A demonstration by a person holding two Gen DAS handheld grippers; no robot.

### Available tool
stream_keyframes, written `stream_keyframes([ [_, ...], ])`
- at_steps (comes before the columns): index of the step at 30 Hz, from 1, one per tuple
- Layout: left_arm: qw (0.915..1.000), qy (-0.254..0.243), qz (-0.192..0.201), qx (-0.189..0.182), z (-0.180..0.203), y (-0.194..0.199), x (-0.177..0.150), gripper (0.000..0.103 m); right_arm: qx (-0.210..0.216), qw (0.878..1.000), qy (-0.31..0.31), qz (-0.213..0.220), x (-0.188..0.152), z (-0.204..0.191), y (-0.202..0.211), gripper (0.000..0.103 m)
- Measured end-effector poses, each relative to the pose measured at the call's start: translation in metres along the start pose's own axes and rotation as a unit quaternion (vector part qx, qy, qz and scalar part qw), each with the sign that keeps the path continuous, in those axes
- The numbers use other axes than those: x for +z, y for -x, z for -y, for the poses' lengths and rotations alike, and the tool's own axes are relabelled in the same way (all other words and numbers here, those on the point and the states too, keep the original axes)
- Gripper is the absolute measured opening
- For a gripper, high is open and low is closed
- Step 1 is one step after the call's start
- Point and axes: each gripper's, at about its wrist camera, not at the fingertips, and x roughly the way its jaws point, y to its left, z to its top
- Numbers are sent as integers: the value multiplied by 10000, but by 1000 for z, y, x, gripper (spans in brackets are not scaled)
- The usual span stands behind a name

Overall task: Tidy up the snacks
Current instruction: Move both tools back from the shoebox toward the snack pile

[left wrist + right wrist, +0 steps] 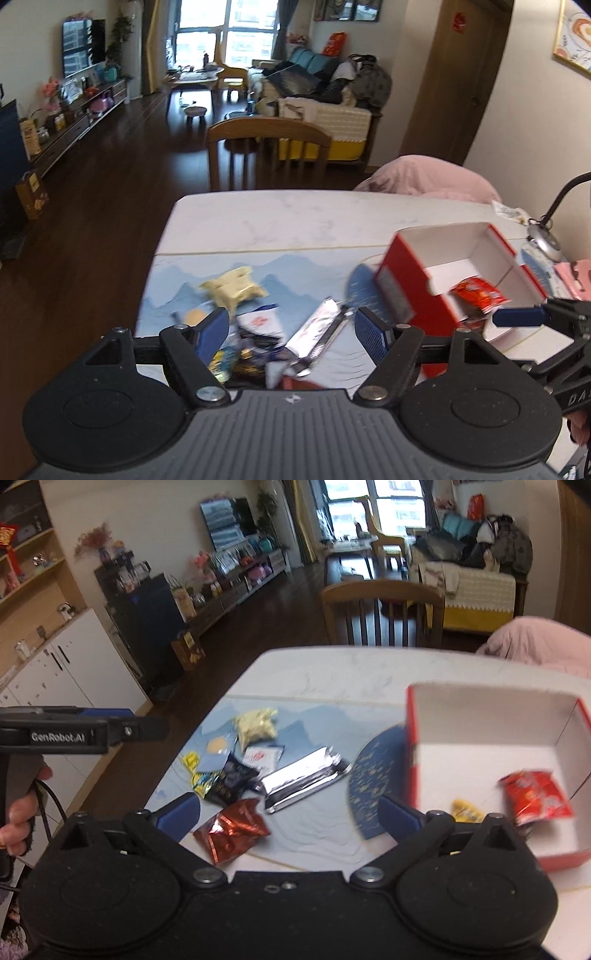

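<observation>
The snacks lie in a loose pile on the blue mat (pixel 317 834), on the near part of the white table (pixel 332 672). The red box (pixel 412 738) with white insides sits just right of the pile. A red packet (pixel 535 801) and a small yellow one (pixel 467 812) are already in it.

The right gripper (pixel 291 812) hangs over the mat with its fingers spread wide and nothing between them. The left gripper (pixel 290 328) is above the pile, its fingers spread too and empty.

The next job looks like picking one more snack. The shiny dark red packet (pixel 231 830) lies nearest, and the long silver bar (pixel 306 779) lies just beyond it. The pale yellow packet (pixel 256 723) is at the far end.

To do it well, pick a snack that lies on its own at the edge, not one under others. Come down with one finger on each side. Squeeze softly, since these wrappers are thin and slippery. Lift clear of the box wall, then let go over a bare spot inside.
</observation>
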Motion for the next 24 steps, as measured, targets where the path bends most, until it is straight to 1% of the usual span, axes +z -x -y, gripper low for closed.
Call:
stream_keyframes([
  [5,9998,100,-87,176,-40,-9,-15,75,-169,9993,-294,-164,-11,-29,-32,103],
  [11,9990,109,-96,417,-78,-19,-32,75,-449,9964,-570,-445,-20,-57,-69,102],
  [13,9988,66,-82,479,-86,-22,-37,75,-587,9940,-747,-541,-23,-63,-81,102],
  [18,9988,30,-147,476,-99,-35,-42,75,-825,9883,-1037,-753,-25,-74,-110,101],
  [24,9987,3,-272,429,-114,-51,-47,75,-1008,9799,-1346,-1073,-28,-73,-137,99],
])
